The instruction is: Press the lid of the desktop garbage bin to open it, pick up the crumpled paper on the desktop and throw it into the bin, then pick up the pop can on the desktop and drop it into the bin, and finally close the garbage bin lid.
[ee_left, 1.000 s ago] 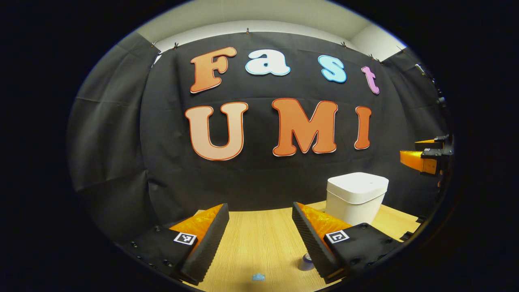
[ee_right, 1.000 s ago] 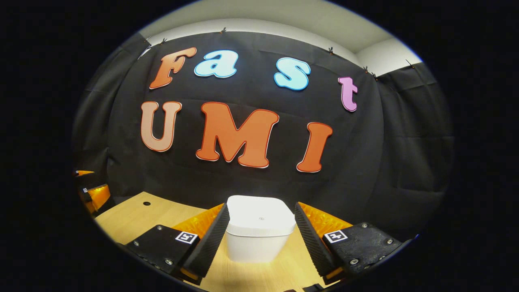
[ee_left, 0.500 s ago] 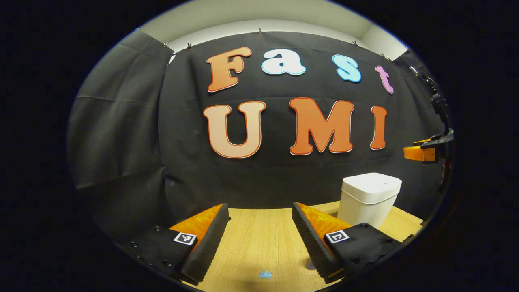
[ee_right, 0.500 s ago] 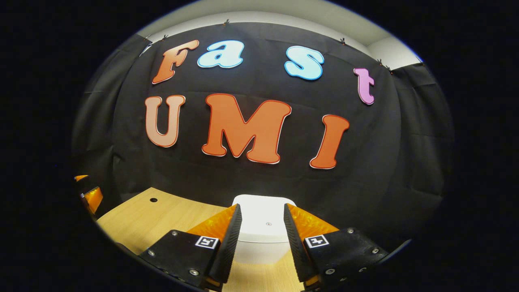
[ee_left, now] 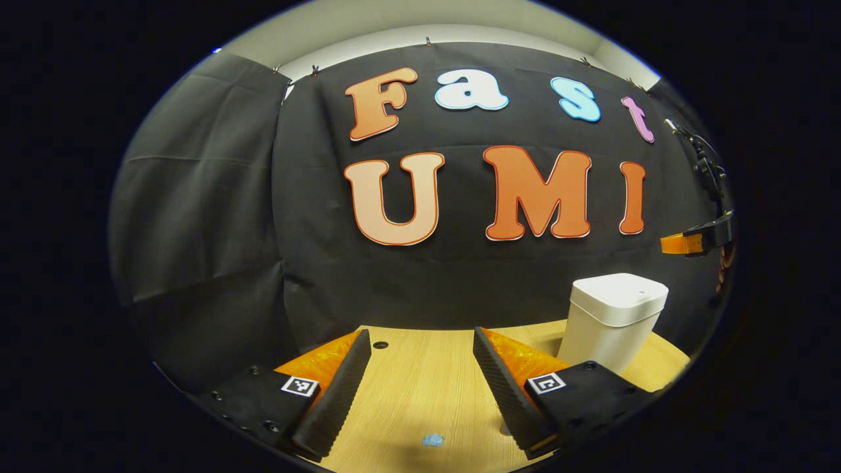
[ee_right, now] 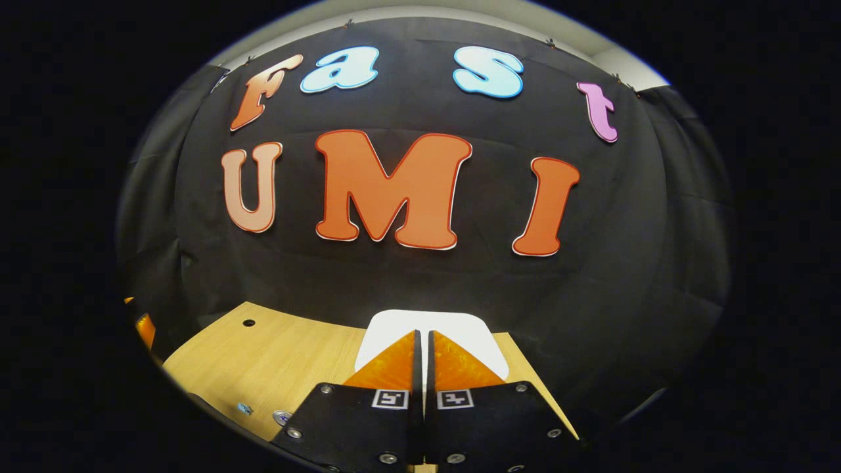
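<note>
The white bin (ee_left: pixel 614 322) stands on the wooden table (ee_left: pixel 420 387) at the right, its lid down. My left gripper (ee_left: pixel 422 338) is open and holds nothing, hovering over the table left of the bin. A small blue crumpled paper (ee_left: pixel 432 439) lies below it. My right gripper (ee_right: pixel 422 334) is shut and empty, its tips over the bin's lid (ee_right: pixel 381 328); I cannot tell whether they touch. In the right gripper view the paper (ee_right: pixel 244 408) and the pop can's top (ee_right: pixel 282 416) lie at the lower left. The right gripper (ee_left: pixel 696 243) hangs above the bin.
A round cable hole (ee_left: pixel 380 344) sits in the table near the back wall, also seen in the right gripper view as a hole (ee_right: pixel 248 322). Black cloth closes the booth behind and beside the table. The left gripper (ee_right: pixel 144 328) peeks in at the far left.
My right gripper has gone from open to shut and moved forward over the bin lid. The left gripper has swung left, so the bin now sits further right in its view.
</note>
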Action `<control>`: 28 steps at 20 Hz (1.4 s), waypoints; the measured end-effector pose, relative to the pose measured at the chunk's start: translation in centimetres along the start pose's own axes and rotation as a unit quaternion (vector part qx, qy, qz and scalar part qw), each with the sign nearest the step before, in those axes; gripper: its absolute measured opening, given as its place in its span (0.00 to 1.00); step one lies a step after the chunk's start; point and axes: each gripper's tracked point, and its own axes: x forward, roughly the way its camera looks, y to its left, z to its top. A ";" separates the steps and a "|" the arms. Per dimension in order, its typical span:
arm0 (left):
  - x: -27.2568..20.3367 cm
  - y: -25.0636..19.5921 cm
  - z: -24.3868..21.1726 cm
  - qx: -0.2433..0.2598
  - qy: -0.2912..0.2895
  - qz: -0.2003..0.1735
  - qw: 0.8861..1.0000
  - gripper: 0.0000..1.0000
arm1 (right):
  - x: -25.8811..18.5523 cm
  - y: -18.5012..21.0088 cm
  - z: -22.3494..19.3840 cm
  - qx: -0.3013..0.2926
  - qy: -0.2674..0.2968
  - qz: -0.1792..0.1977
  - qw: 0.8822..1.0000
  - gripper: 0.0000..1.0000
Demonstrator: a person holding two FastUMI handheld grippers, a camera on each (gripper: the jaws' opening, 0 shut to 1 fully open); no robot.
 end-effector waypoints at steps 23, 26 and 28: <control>1.0 -2.4 -2.1 0.022 0.045 0.032 0.998 1.00 | 6.7 -1.2 -8.2 0.007 0.107 0.028 0.994 0.01; 1.2 -2.8 -2.3 0.024 0.049 0.033 0.998 1.00 | 6.8 -1.4 -8.3 0.014 0.110 0.029 0.993 0.01; 1.3 -3.2 -2.4 0.025 0.050 0.032 0.998 1.00 | 6.8 -1.3 -8.5 0.007 0.114 0.023 0.993 0.01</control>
